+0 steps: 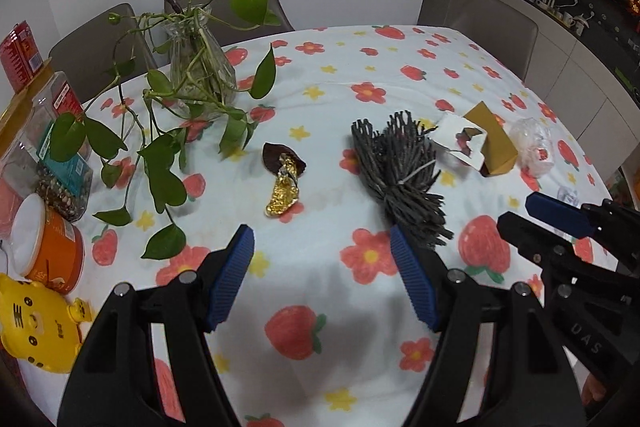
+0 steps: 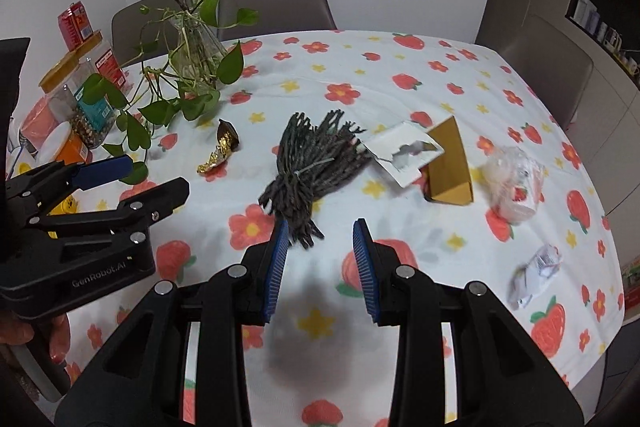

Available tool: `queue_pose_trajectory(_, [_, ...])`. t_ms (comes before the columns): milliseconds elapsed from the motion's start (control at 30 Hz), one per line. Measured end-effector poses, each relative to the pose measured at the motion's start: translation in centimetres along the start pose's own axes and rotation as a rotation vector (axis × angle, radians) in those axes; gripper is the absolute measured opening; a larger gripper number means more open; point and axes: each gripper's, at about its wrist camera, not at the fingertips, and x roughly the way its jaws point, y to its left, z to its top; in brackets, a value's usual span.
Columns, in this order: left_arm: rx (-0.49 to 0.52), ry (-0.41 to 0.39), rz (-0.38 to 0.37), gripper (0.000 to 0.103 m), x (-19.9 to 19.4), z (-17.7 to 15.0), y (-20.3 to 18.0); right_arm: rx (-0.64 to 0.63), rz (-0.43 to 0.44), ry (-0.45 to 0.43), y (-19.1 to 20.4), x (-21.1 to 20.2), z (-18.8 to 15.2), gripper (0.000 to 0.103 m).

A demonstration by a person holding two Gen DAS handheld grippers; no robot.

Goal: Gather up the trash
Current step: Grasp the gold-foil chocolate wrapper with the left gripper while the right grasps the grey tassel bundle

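We are holding the left gripper wide open and empty, nearest the gold foil wrapper at centre-left. The right gripper, half-open and empty, is hovering near the tied twig bundle; we should be centring its jaws across the tie.

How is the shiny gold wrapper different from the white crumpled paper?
The gold foil wrapper is shiny gold with a dark brown part; the crumpled white paper is dull white with grey print. The gold foil wrapper lies near the vase's leaves, the crumpled white paper near the table's right edge. Both are crumpled and lie loose on the tablecloth.
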Motion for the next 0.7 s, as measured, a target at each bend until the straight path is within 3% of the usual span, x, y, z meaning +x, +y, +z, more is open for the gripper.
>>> queue_pose_trajectory(400, [0.020, 0.067, 0.015, 0.069, 7.7, 1.8, 2.1, -0.019, 0.013, 0.097, 0.9, 7.4, 1.8, 0.032])
queue_pose_trajectory(700, [0.034, 0.130, -0.013, 0.037, 11.4, 1.9, 3.1, -0.031, 0.027, 0.156, 2.0, 10.8, 1.7, 0.035])
